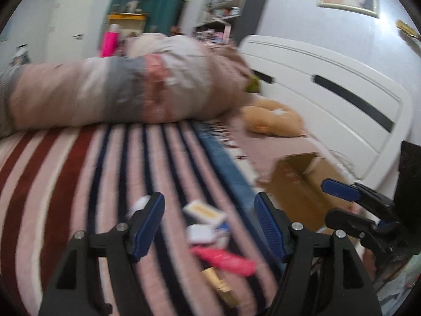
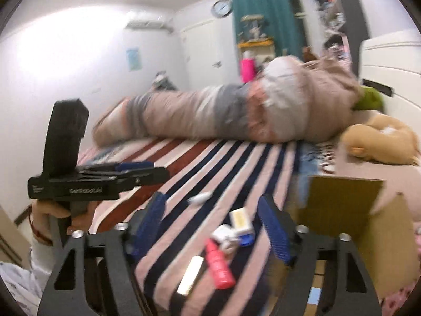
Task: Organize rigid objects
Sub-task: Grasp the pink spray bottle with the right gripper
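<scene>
While both grippers hover w/ jaws apart and empty, left gripper [image 1: 208, 226] and right gripper [image 2: 213, 223] frame small items: pink tube [image 2: 219, 268], gold stick [image 2: 190, 276], white boxes [image 2: 240, 221] on the striped blanket [image 2: 210, 158]; cardboard box [image 2: 368, 226] waits near right, apparently for sorting.

Each tool is black plastic — triangular cut-out arms, silver screws at the pivots, ribbed blue pads. The left tool [image 2: 147, 172] carries white lettering on its side; the hand [image 2: 56, 217] wears a white sleeve [image 2: 34, 260] and a red wrist cord. The right tool [image 2: 210, 223] matches it.
</scene>
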A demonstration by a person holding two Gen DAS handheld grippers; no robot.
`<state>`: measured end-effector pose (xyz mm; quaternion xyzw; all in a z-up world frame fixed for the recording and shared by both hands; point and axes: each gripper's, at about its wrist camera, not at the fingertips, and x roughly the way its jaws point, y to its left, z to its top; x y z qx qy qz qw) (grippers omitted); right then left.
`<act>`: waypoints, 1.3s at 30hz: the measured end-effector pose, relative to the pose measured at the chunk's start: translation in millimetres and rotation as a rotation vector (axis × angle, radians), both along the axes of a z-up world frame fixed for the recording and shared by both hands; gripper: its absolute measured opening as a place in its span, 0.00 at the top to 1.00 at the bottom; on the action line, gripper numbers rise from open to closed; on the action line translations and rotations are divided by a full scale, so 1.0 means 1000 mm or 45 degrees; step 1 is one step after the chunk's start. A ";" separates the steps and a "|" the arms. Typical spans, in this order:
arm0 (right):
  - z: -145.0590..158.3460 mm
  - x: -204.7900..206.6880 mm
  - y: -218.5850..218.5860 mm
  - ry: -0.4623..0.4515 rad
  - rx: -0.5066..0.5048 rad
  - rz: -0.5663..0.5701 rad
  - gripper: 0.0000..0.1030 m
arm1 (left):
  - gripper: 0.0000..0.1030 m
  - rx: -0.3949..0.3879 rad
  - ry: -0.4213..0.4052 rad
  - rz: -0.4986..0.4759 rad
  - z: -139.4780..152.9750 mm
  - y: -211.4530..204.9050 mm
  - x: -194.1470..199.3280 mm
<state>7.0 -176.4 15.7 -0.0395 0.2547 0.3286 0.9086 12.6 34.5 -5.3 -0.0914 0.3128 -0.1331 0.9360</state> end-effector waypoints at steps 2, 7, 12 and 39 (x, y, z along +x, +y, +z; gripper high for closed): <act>-0.013 0.004 0.027 0.049 -0.077 0.044 0.40 | 0.34 -0.001 0.026 0.043 -0.013 0.018 -0.004; -0.065 0.016 0.068 0.229 -0.284 0.076 0.51 | 0.34 -0.036 0.092 0.079 -0.049 0.049 -0.007; -0.123 0.031 0.079 0.350 -0.552 -0.041 0.51 | 0.34 -0.072 0.159 0.075 -0.079 0.060 -0.002; -0.129 0.046 0.089 0.314 -0.546 0.014 0.74 | 0.34 -0.222 0.219 -0.111 -0.095 0.038 0.018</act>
